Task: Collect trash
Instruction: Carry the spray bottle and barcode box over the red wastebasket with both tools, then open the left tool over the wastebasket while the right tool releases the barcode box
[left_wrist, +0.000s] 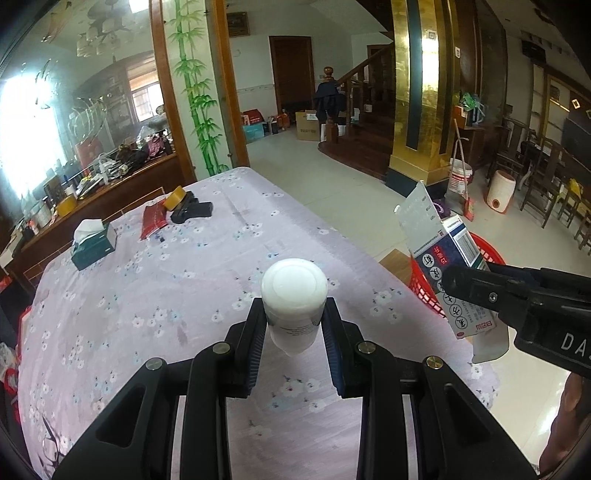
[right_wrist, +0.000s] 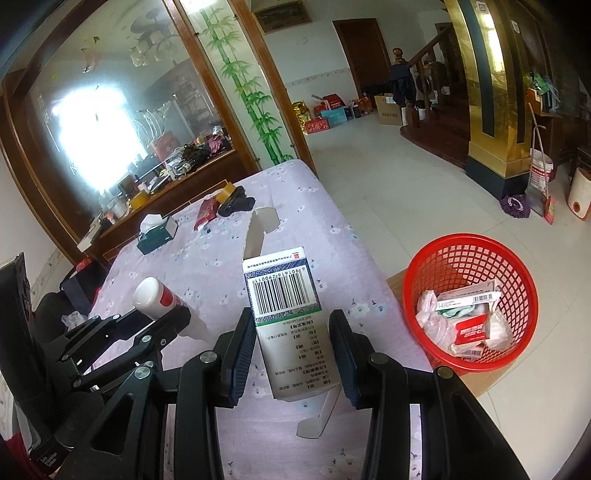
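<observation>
My left gripper (left_wrist: 294, 325) is shut on a small white plastic bottle (left_wrist: 294, 295) with a white cap, held above the floral tablecloth. The same bottle (right_wrist: 159, 297), with a red label, shows at the left of the right wrist view, clamped in the left gripper (right_wrist: 168, 319). My right gripper (right_wrist: 291, 347) is shut on an opened medicine carton (right_wrist: 286, 314) with a barcode and its flaps loose. In the left wrist view that carton (left_wrist: 448, 266) hangs at the right in the right gripper (left_wrist: 467, 286). A red mesh trash basket (right_wrist: 469, 243) with several wrappers and boxes stands on the floor to the right of the table.
On the table's far end (left_wrist: 236, 206) lie a green tissue box (left_wrist: 94, 242), a red packet (left_wrist: 153, 221), a tape roll (left_wrist: 175, 197) and a black object (left_wrist: 194, 212). A cluttered sideboard runs along the left. Tiled floor, a gold pillar (right_wrist: 491, 110) and a broom stand to the right.
</observation>
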